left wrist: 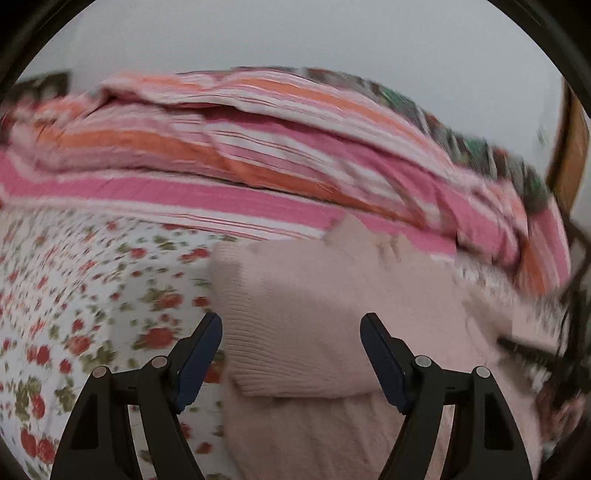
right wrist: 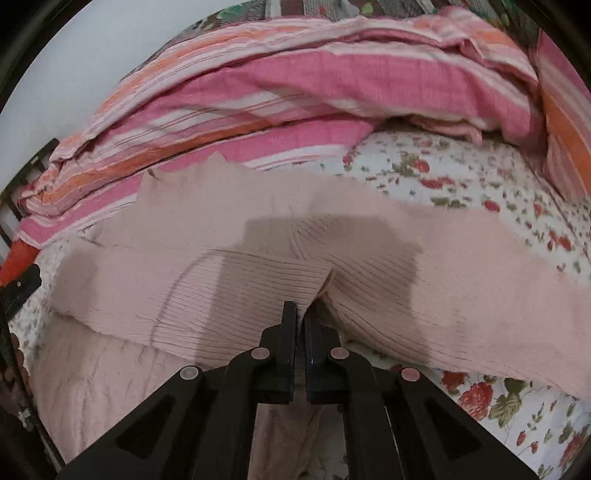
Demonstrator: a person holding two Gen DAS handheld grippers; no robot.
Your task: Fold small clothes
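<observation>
The right gripper [right wrist: 301,314] has its jaws pinched tight on a ribbed pink sweater [right wrist: 236,266] spread on the floral bedsheet [right wrist: 461,177]. The left gripper [left wrist: 291,332] hovers over it, jaws wide apart, holding nothing.

floral bedsheet [left wrist: 74,295] | striped pink-orange blanket [left wrist: 221,155] bunched behind | pale wall [left wrist: 295,33]

no text, label, brand, number or sign can be read in either view; both show only patterned and plain fabric.
</observation>
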